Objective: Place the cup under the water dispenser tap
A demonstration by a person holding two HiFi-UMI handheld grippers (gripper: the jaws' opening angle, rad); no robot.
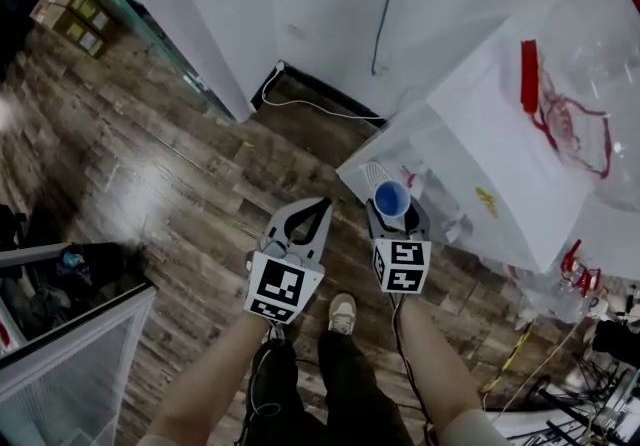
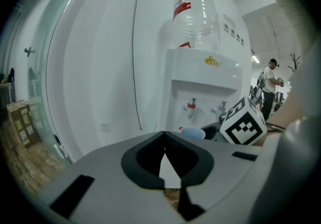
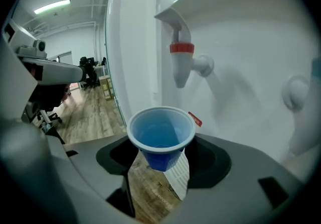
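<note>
My right gripper [image 1: 396,209] is shut on a blue plastic cup [image 1: 391,198], which stands upright and empty between its jaws [image 3: 161,135]. The cup hangs in front of the white water dispenser [image 1: 500,134], below and slightly left of the red tap [image 3: 181,60] and apart from it. A second tap [image 3: 296,92] sits further right. The white drip grille [image 3: 178,175] shows under the cup. My left gripper [image 1: 322,204] hovers beside the right one, shut and empty [image 2: 164,135]. From the left gripper view, the cup [image 2: 192,132] is below the red tap [image 2: 192,106].
A clear water bottle [image 2: 196,17] tops the dispenser. A dark cable [image 1: 385,4] runs down the white wall. Cardboard boxes [image 1: 75,9] stand by a glass partition at far left. Below me are the wooden floor [image 1: 180,194] and my shoe [image 1: 343,312]. A person [image 2: 271,80] stands far right.
</note>
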